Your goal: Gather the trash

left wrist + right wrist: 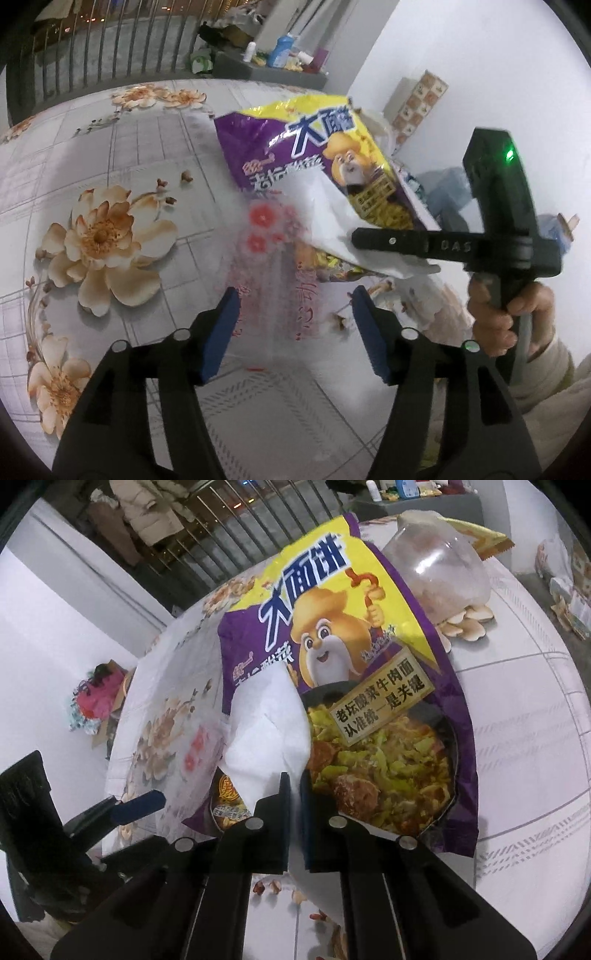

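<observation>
Floral tablecloth (110, 236) (white walls (461, 55) behind)

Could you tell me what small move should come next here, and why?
Probably lift the right gripper a little to carry its load clear of the table. It is shut on the white tissue and the purple noodle wrapper, while the left gripper hangs open with nothing between its blue pads.
</observation>
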Available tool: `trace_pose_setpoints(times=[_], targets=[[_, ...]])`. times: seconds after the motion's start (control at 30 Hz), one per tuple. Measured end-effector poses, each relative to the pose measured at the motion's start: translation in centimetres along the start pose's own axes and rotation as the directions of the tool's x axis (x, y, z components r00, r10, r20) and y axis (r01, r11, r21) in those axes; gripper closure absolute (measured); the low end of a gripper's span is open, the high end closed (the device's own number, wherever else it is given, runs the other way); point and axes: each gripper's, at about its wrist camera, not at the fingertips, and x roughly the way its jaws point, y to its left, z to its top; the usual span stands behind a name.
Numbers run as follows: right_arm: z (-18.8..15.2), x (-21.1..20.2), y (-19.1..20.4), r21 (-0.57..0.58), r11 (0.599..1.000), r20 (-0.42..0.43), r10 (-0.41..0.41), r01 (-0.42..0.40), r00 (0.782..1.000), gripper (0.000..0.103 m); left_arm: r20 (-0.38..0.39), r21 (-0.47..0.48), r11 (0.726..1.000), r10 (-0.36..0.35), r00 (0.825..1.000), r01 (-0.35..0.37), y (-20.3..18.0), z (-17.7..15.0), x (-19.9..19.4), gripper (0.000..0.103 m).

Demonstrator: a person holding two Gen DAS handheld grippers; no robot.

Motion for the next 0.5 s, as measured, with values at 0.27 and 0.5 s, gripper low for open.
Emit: trace_pose_setpoints(times=[0.27, 0.5], targets=[[-0.3, 0.8, -0.6, 0.02, 0.999, -0.007, 0.031, -0.031, 0.999, 0.097, -0.017, 0.098, 0.987, 0.127, 0.992, -0.125, -0.6, -0.6, 1.9, 0.041], [-0.6, 0.5, -1.4, 0.032, 0.998, -0.007, 0.046, -0.046, 0.999, 0.097, -0.014, 0.151, 0.971, 0.188, 0.982, -0.184, -0.9, -1.0, 2.3, 0.041]])
